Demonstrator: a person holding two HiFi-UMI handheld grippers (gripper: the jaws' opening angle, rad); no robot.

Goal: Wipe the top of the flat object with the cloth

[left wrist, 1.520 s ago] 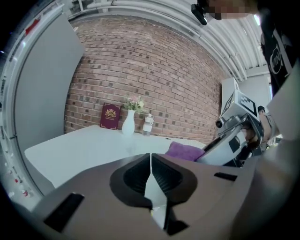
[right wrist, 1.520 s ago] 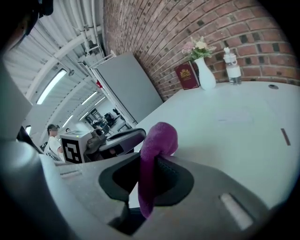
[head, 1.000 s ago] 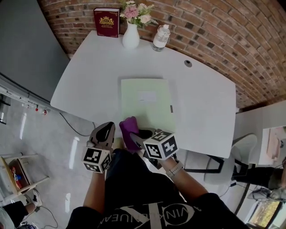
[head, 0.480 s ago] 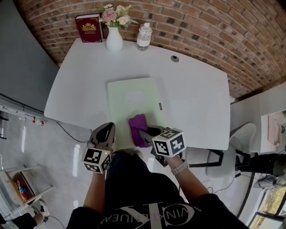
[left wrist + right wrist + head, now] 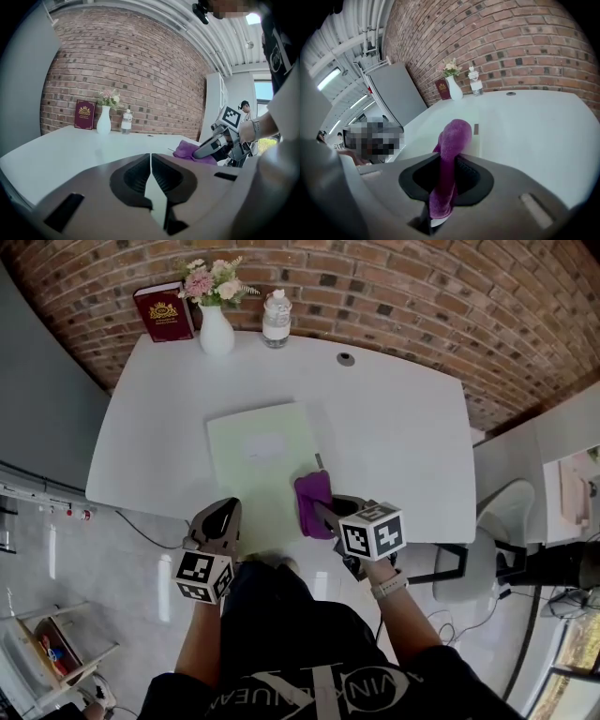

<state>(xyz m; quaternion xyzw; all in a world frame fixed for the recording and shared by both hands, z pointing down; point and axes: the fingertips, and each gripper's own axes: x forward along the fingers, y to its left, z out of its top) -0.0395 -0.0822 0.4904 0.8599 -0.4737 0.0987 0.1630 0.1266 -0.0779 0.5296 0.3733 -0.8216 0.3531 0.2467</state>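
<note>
While the left tool (image 5: 223, 509) hangs at the tabletop's (image 5: 403, 437) near edge, jaws pressed together on nothing, the right tool (image 5: 323, 510) pinches the purple cloth (image 5: 314, 493), which lies on the near right corner (partly overhanging) of the pale green flat object (image 5: 258, 451). Beyond stand a vase (image 5: 217, 334), a bottle (image 5: 276, 320) and a book (image 5: 164, 310).

I take this for an office or studio: ahead of my right claw (image 5: 323, 511) a white desk (image 5: 403, 427) with a cable grommet (image 5: 346, 358) runs to a bare brick wall (image 5: 422, 296). A chair (image 5: 492, 531) stands off to the claw's right, with strip lights (image 5: 329, 77) and pipes (image 5: 370, 23) overhead.
</note>
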